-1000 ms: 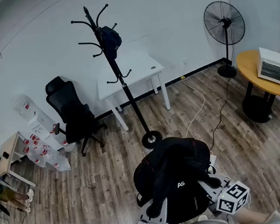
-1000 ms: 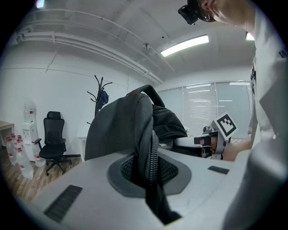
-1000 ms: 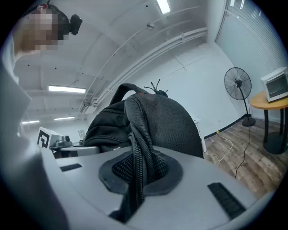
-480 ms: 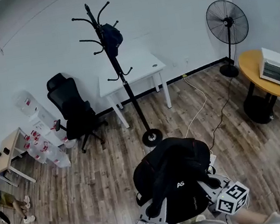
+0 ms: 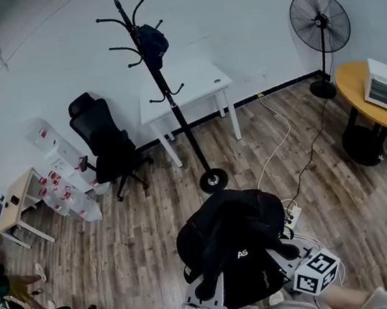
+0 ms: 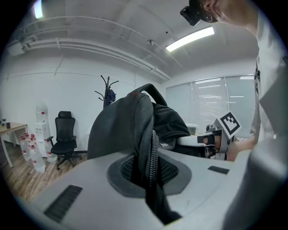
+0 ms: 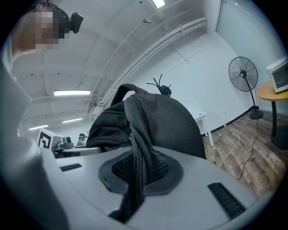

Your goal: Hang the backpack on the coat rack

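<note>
Pickup done, hang not yet. Left gripper [image 6: 150,173]: fingers [image 6: 90,184] clenched on a mesh strap [image 6: 146,134] of the backpack [image 6: 114,130]. Right gripper [image 7: 135,173] same, clamped on the 2nd mesh strap.

Bag is held up off the floor [image 5: 135,246] btw the two sets of fingers, its bulk just ahead of the tips. Coat rack [image 5: 171,103] stands well beyond the fingers, w/ a dark item [image 5: 153,44] already on an upper hook; other hooks look free.

Left to do, imo: carry it over, raise it, get the top handle [image 6: 153,92] onto a hook.

Backpack: black, soft, slumped, handle arched up, small white logo [image 5: 242,254].
</note>
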Motion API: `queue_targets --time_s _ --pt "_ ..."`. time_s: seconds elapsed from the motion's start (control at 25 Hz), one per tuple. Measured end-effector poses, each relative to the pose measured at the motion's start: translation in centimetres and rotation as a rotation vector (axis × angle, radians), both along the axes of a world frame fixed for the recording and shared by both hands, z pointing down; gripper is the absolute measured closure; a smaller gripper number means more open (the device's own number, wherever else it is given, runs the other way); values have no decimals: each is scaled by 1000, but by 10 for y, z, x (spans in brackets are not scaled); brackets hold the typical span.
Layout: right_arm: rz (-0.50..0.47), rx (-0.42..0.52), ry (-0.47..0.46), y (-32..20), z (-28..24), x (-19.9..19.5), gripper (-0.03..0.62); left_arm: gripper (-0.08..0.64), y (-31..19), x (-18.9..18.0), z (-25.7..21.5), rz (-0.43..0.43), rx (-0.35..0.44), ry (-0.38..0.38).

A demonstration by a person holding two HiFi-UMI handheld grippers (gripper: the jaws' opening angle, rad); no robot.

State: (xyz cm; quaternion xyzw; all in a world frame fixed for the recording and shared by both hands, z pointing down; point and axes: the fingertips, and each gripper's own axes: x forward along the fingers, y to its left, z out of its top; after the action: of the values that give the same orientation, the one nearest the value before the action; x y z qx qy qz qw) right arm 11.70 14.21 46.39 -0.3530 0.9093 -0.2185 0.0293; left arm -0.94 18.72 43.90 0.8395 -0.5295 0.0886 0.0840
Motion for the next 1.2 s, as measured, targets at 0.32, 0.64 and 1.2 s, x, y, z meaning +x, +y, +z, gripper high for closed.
queue_targets --time_s 0.32,0.64,1.2 --pt "-14 -11 18 -19 3 -5 561 532 -16 -3 5 -14 -8 5" --pt "35 -20 56 -62 15 -23 563 532 -65 -25 19 31 -16 35" --pt "124 20 105 -172 3 -92 563 533 -182 -97 10 79 12 70"
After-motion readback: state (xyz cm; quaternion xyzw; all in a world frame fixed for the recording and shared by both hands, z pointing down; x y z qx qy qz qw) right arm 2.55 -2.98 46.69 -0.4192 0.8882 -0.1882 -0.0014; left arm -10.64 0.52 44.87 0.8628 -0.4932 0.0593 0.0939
